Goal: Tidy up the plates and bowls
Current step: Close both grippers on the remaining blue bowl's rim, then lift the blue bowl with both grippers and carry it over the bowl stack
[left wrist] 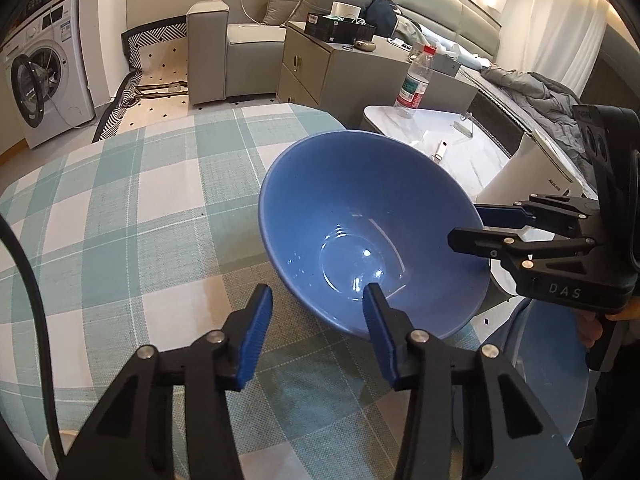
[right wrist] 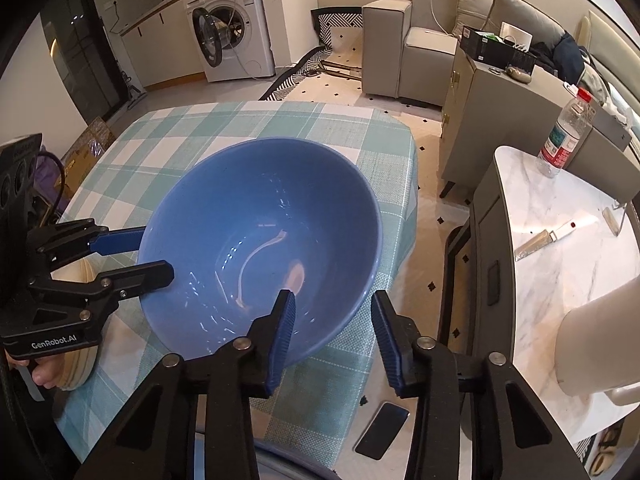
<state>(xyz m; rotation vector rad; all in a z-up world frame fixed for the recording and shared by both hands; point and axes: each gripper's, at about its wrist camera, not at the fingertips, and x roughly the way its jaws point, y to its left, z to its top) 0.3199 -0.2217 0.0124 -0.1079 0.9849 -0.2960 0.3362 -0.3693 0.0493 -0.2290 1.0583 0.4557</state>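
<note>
Bowl rim is straddled by both wide-open grippers: left gripper at six o'clock, right gripper at three. Next: close and lift.

1. The left wrist camera is looking forward and down along its fingers, sitting close to the blue bowl, facing the sofa beyond it.
2. The right wrist camera is looking down at the bowl from its opposite side, equally close.
3. Both views are sharing the bowl, the checked tablecloth and the washing machine.
</note>
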